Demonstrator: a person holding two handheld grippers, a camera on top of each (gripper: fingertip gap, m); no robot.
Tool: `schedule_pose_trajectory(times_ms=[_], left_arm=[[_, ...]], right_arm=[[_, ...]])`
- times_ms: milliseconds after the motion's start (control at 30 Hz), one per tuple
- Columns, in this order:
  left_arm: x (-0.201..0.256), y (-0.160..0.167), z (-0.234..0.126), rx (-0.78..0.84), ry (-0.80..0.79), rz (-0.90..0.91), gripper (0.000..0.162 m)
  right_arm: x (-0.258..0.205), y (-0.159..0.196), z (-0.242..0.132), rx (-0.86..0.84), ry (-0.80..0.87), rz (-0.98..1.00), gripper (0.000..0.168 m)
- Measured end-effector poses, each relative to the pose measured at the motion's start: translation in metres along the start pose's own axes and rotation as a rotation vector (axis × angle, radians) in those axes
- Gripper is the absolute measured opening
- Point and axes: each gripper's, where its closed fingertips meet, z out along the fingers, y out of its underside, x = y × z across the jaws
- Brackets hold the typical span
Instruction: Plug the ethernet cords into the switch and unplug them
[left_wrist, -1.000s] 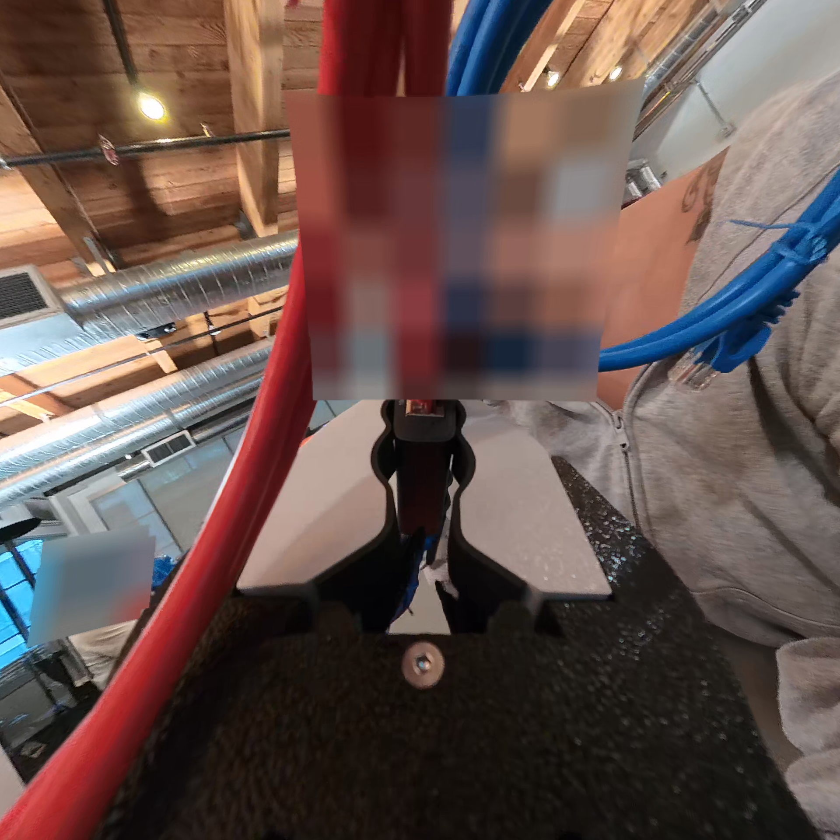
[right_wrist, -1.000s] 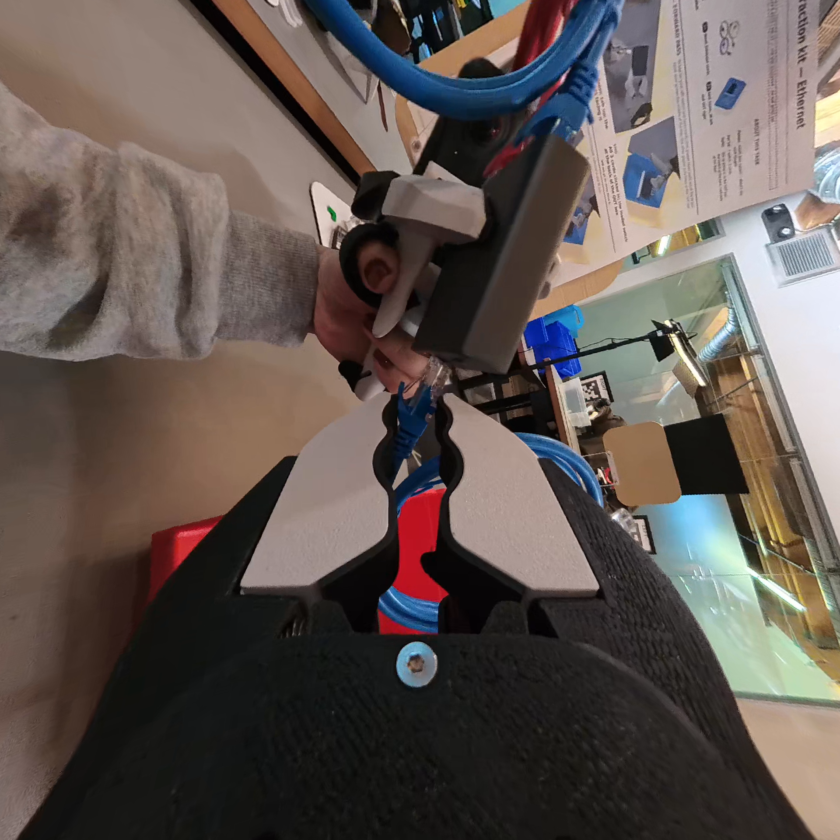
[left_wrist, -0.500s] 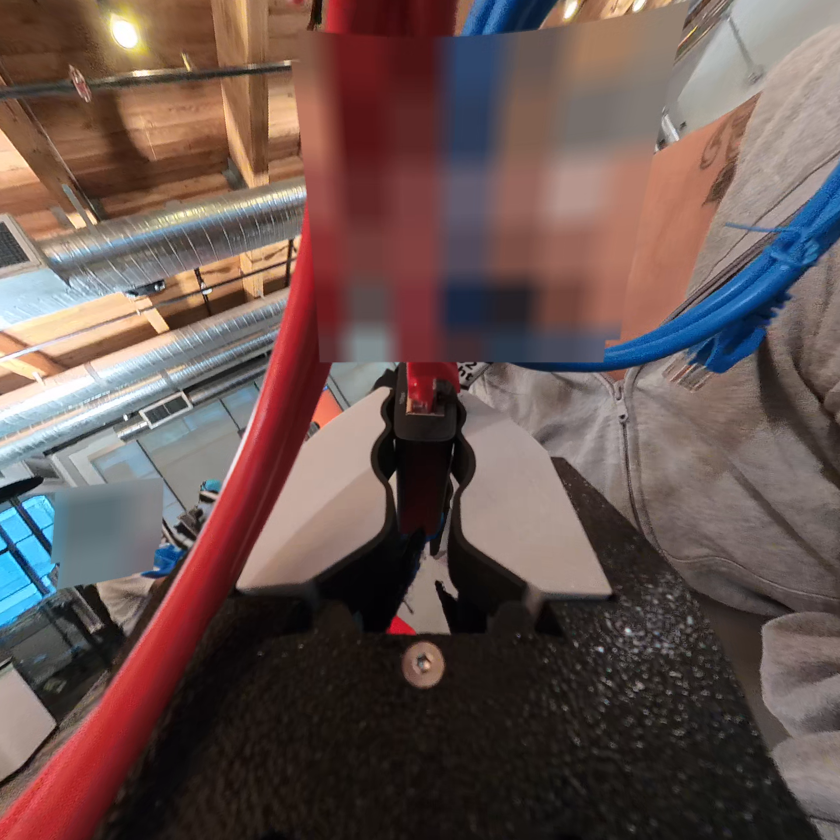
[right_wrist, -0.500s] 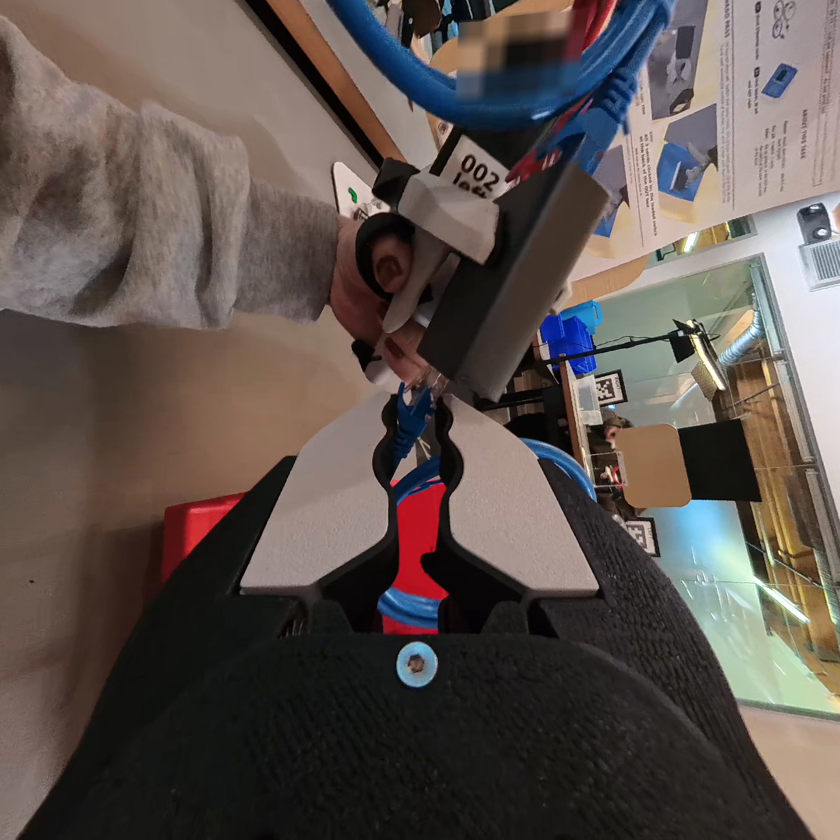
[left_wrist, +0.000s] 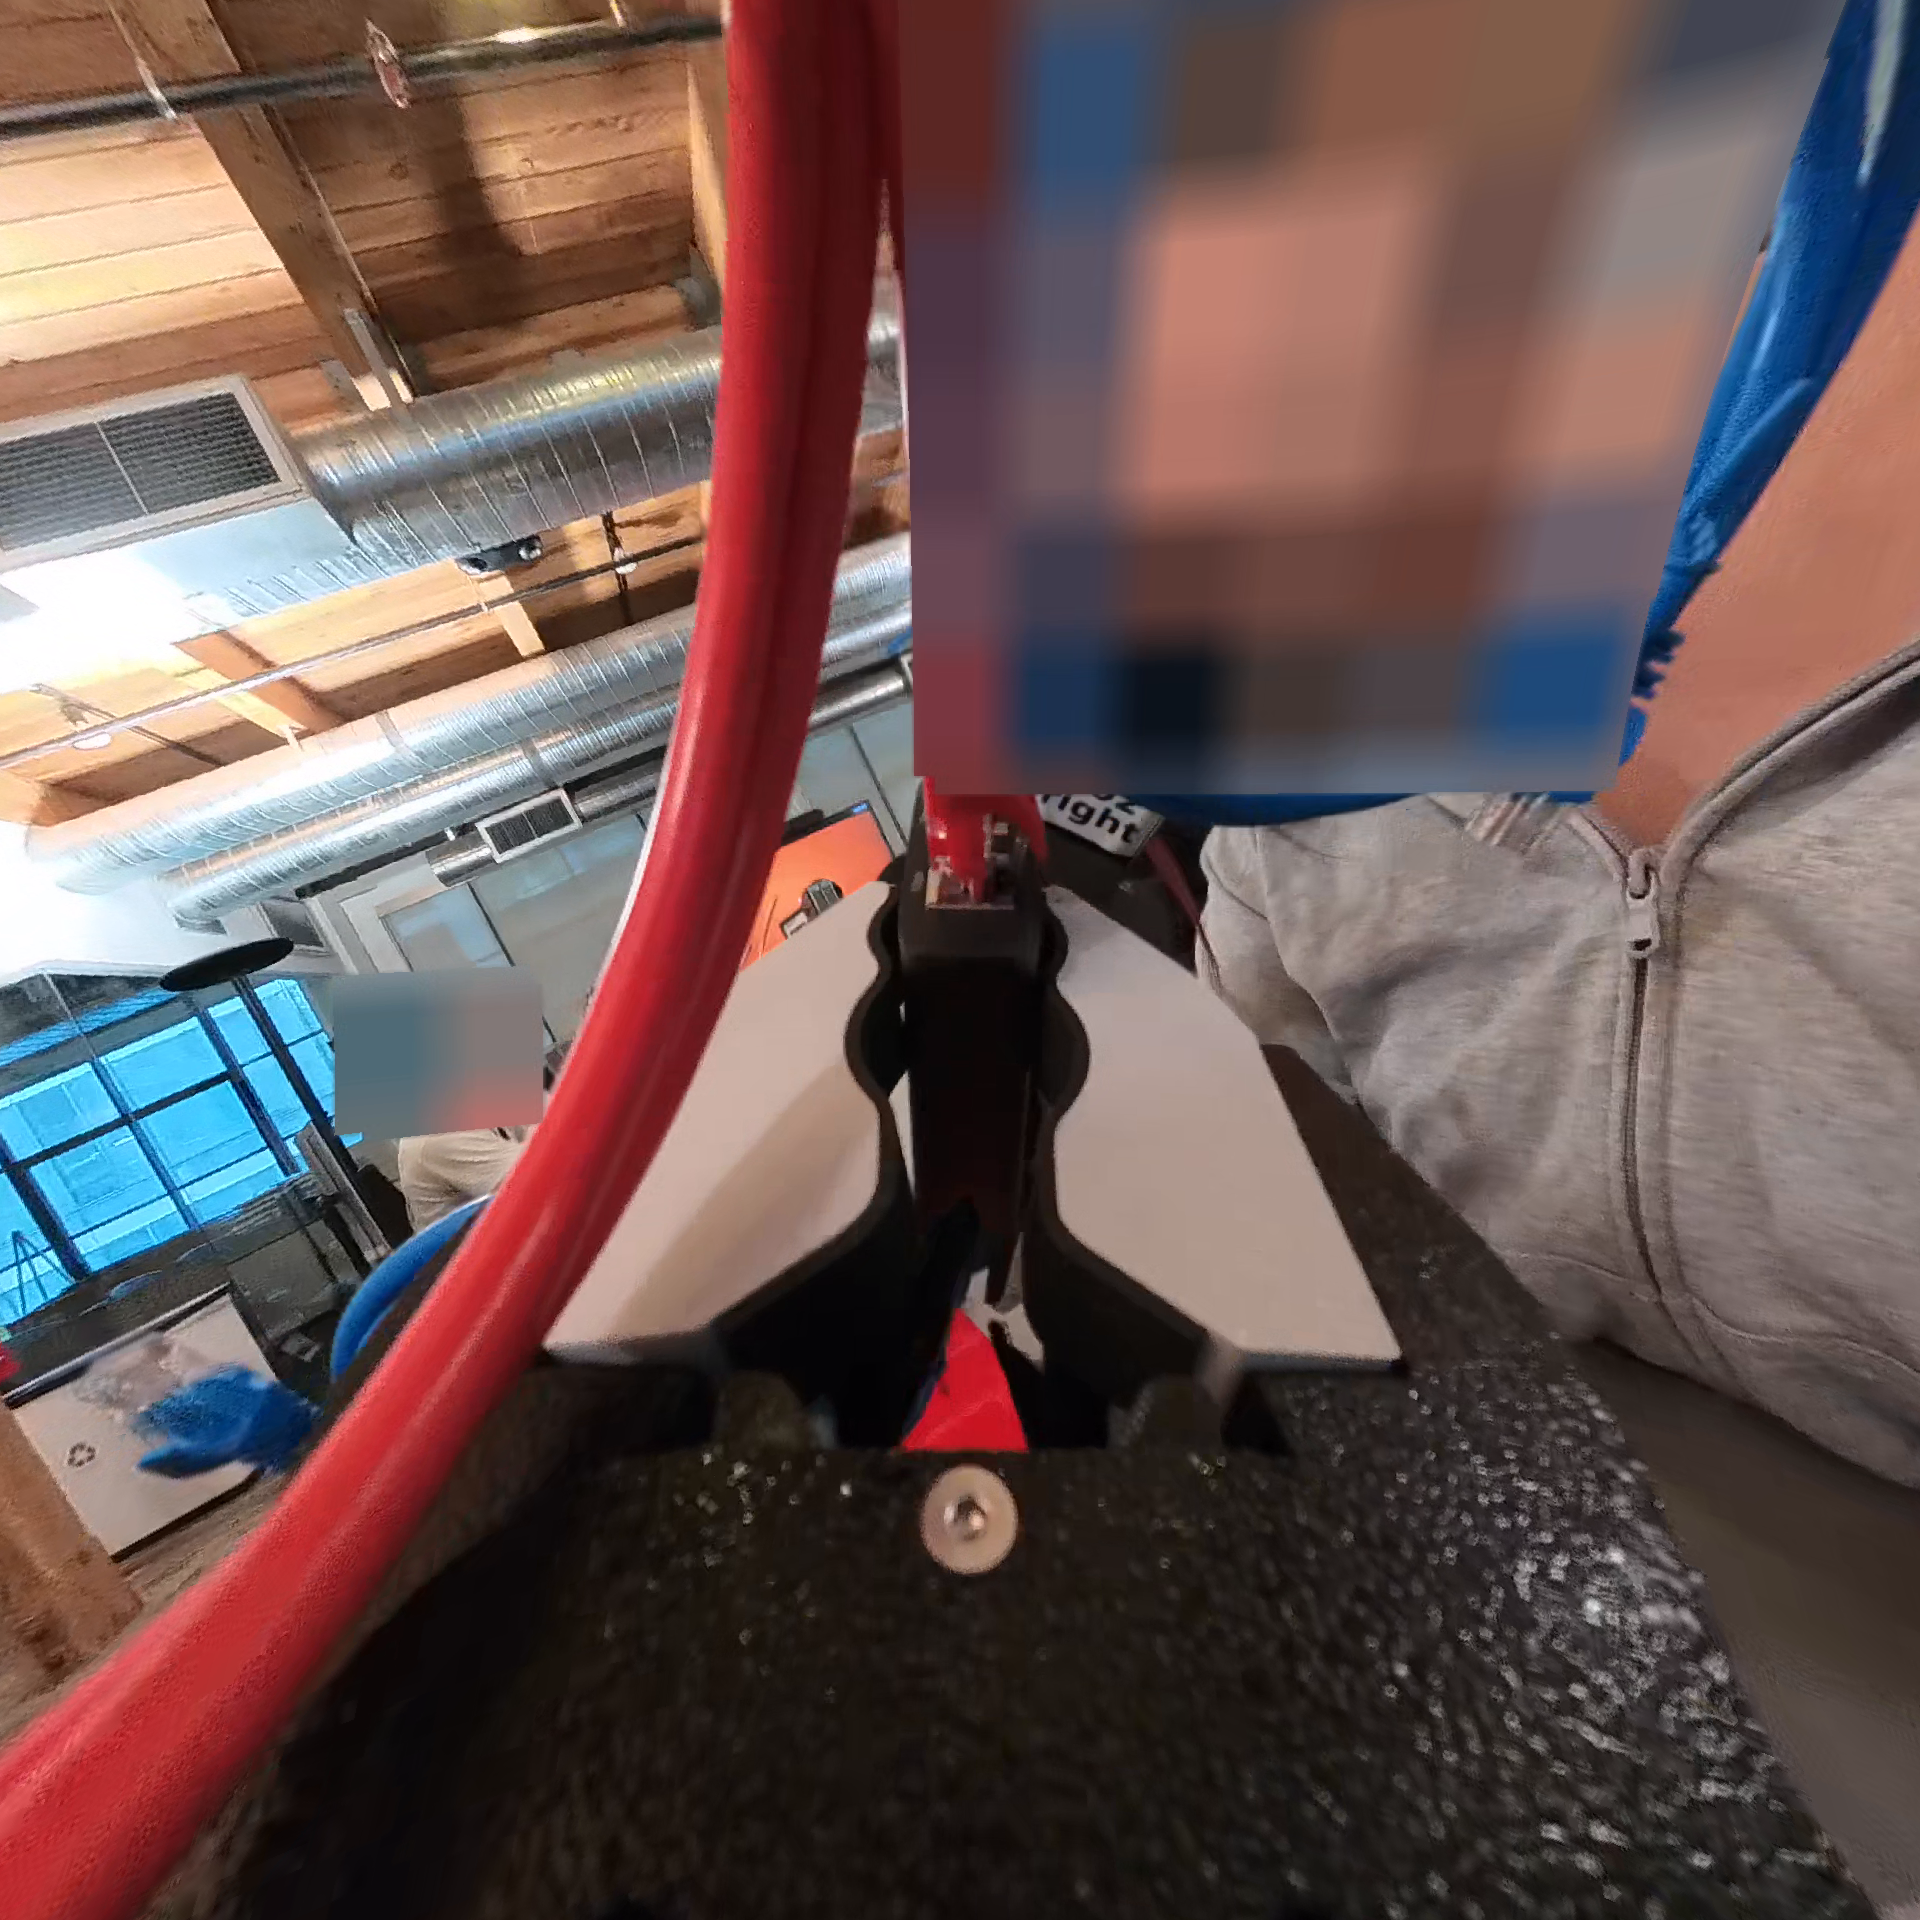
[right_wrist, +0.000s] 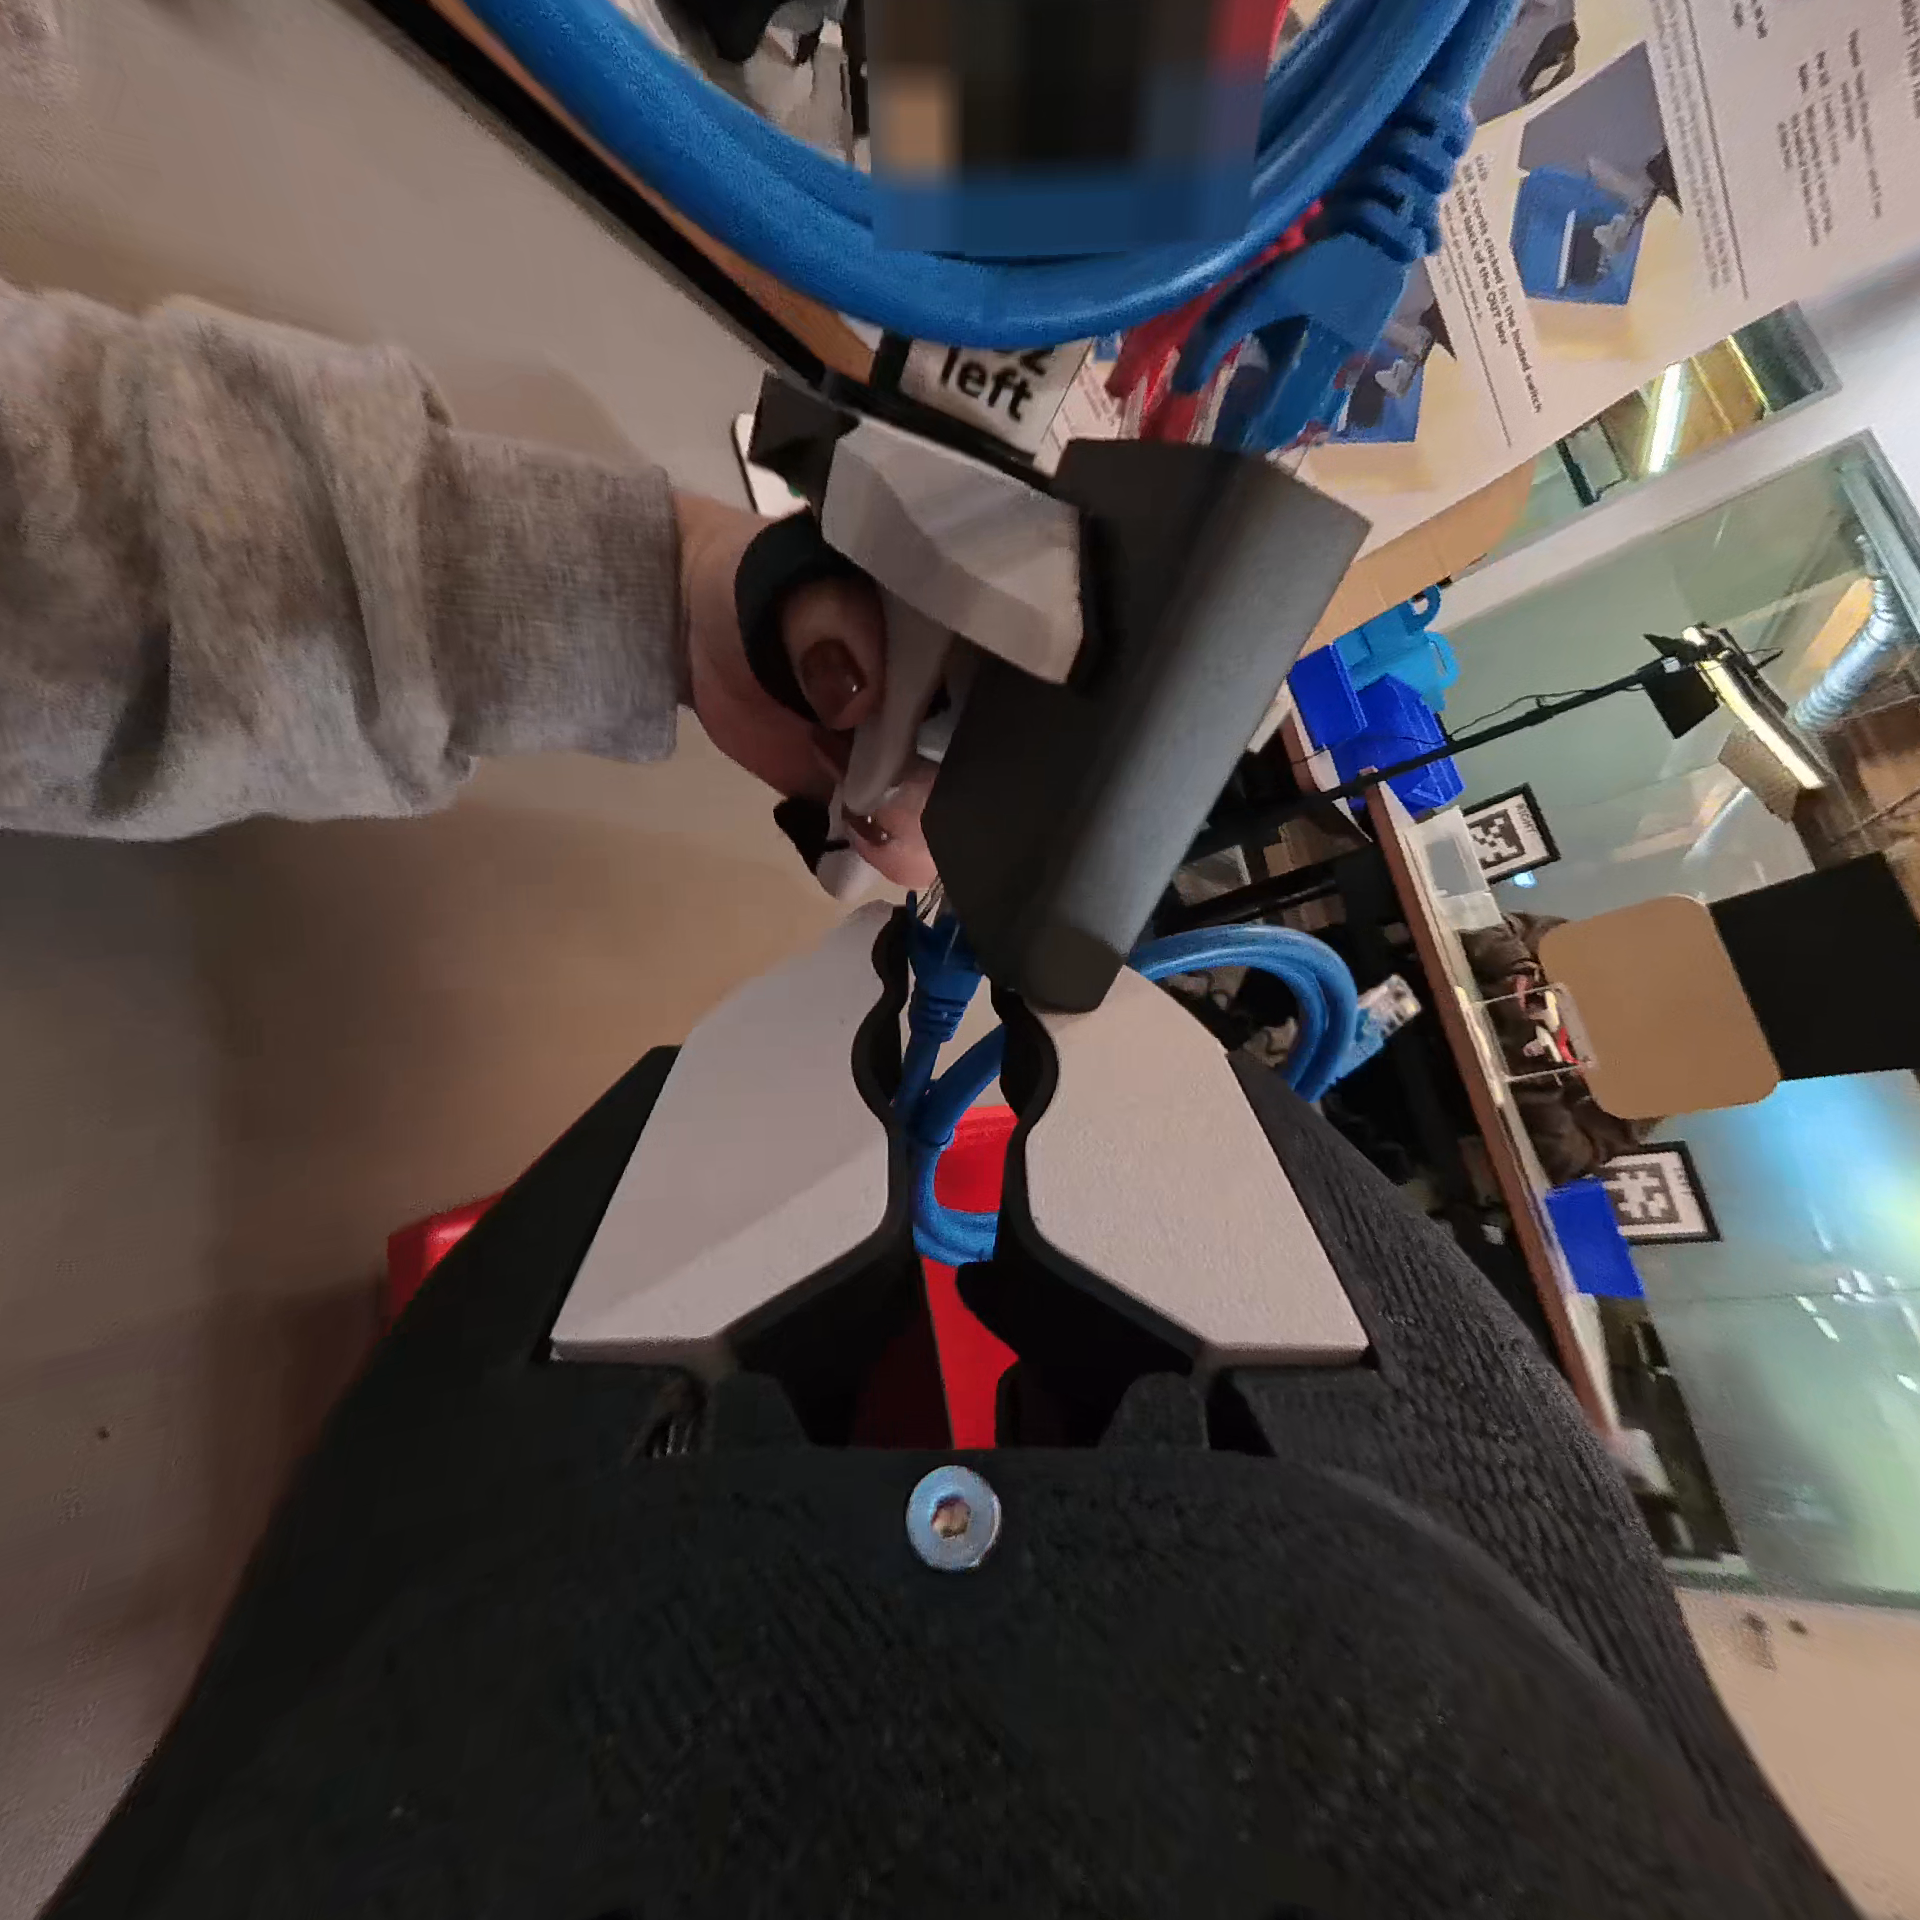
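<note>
A person in a grey hoodie holds both tools up over a pale surface. Wooden beams and silver ducts run across the ceiling above.

A thick bunch of blue cables hangs across the top of the right wrist view. Long red cables curve down the left side of the left wrist view. A red box sits low behind the right gripper.

The left gripper is almost shut. Its two fingers squeeze a dark box from both sides. A red plug sticks into the top end of that box. In the right wrist view the same dark box is tilted, and a hand in a grey sleeve holds the tool that grips it.

The right gripper is nearly closed too. It pinches a blue cable plug close to its tip. The cable loops back down between the fingers. The tip of the plug is right at the low end of the dark box. I cannot tell if it touches the box or has gone in.
</note>
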Motion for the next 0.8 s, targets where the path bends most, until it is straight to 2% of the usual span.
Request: schedule_pose_trajectory(times_ms=[133, 400, 600, 700, 800], left_arm=[[-0.006, -0.001, 0.000, 0.046, -0.026, -0.005, 0.022], [-0.017, 0.008, -0.006, -0.024, -0.117, 0.037, 0.021], [-0.026, 0.008, -0.009, 0.051, -0.134, -0.055, 0.021], [-0.036, 0.012, -0.013, -0.013, -0.212, -0.046, 0.020], [-0.049, 0.008, -0.015, -0.029, -0.304, -0.079, 0.020]], right_arm=[[0.003, 0.000, 0.004, 0.041, -0.019, 0.097, 0.013], [0.005, 0.004, 0.016, 0.147, -0.122, 0.308, 0.012], [0.007, 0.007, 0.020, 0.192, -0.124, 0.322, 0.012], [0.012, 0.013, 0.025, 0.195, -0.065, 0.278, 0.016], [0.018, 0.018, 0.022, 0.221, -0.087, 0.347, 0.025]])
